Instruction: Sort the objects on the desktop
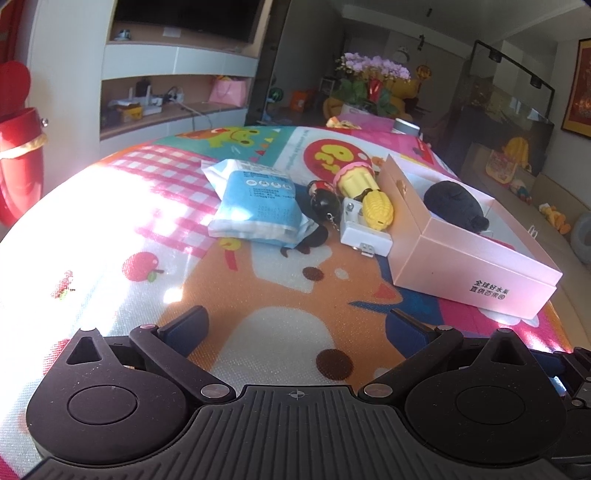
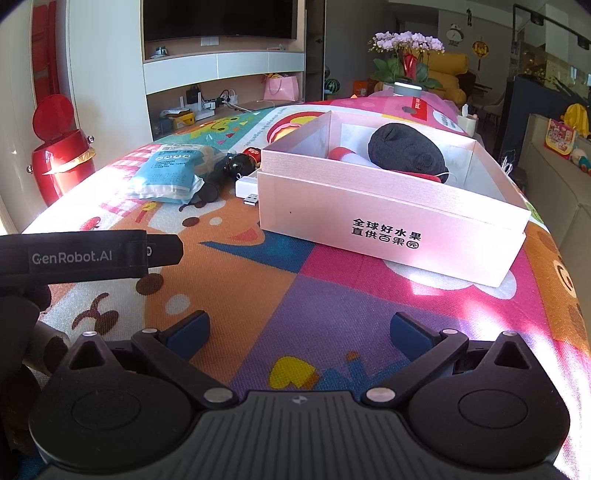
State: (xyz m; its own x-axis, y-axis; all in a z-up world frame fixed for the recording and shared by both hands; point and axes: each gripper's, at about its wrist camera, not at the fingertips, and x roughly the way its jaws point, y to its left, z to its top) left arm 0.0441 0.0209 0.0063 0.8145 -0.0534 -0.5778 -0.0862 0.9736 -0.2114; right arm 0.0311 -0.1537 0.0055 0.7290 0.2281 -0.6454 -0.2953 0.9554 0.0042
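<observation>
A pink cardboard box (image 1: 465, 258) (image 2: 369, 221) lies open on the colourful table mat (image 1: 258, 295) (image 2: 314, 302); a black plush item (image 1: 452, 201) (image 2: 406, 151) rests inside it. Left of the box lie a blue tissue pack (image 1: 255, 206) (image 2: 168, 173), a small black doll (image 1: 325, 199) (image 2: 240, 162), a yellow corn-shaped toy (image 1: 364, 192) and a white adapter (image 1: 364, 232) (image 2: 247, 186). My left gripper (image 1: 299, 328) is open, well short of the pile. My right gripper (image 2: 299, 332) is open, empty, in front of the box. The left gripper's body (image 2: 88, 256) shows in the right wrist view.
A red bin (image 2: 59, 155) (image 1: 18, 155) stands left of the table. White shelving with a TV (image 2: 218, 18) is behind. Orchids (image 2: 406, 44) and a grey can (image 2: 406, 88) sit at the table's far end. A sofa with toys (image 1: 546, 206) lies to the right.
</observation>
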